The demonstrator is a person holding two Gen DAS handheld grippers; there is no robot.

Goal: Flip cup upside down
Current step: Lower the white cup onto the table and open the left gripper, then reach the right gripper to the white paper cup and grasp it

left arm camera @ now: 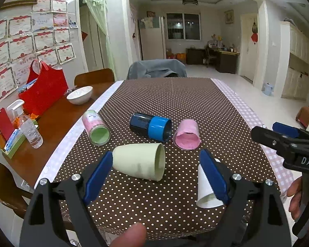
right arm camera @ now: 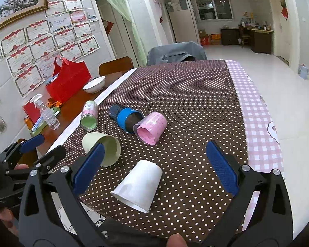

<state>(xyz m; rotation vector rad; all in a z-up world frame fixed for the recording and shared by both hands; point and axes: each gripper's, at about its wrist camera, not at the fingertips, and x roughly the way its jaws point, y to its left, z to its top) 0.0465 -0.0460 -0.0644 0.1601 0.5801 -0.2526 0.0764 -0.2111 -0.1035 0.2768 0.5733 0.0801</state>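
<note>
Several cups lie on their sides on the brown dotted tablecloth [left arm camera: 175, 103]. A pale green cup [left arm camera: 140, 161] lies just ahead of my open, empty left gripper [left arm camera: 156, 173]; it also shows in the right wrist view [right arm camera: 107, 148]. A white paper cup [right arm camera: 139, 185] lies between the fingers of my open, empty right gripper [right arm camera: 154, 168], mouth toward me; in the left wrist view the white cup [left arm camera: 204, 187] is partly hidden behind a blue pad. Farther off lie a pink-green cup [left arm camera: 95, 127], a blue-black cup [left arm camera: 151, 126] and a pink cup [left arm camera: 187, 134].
A white bowl [left arm camera: 79, 95], red bag [left arm camera: 43, 90], spray bottle and water bottle [left arm camera: 32, 131] stand on the bare wood at the left. A chair draped in grey cloth [left arm camera: 156, 69] is at the far end. The right gripper's body [left arm camera: 288, 144] shows at the right of the left wrist view.
</note>
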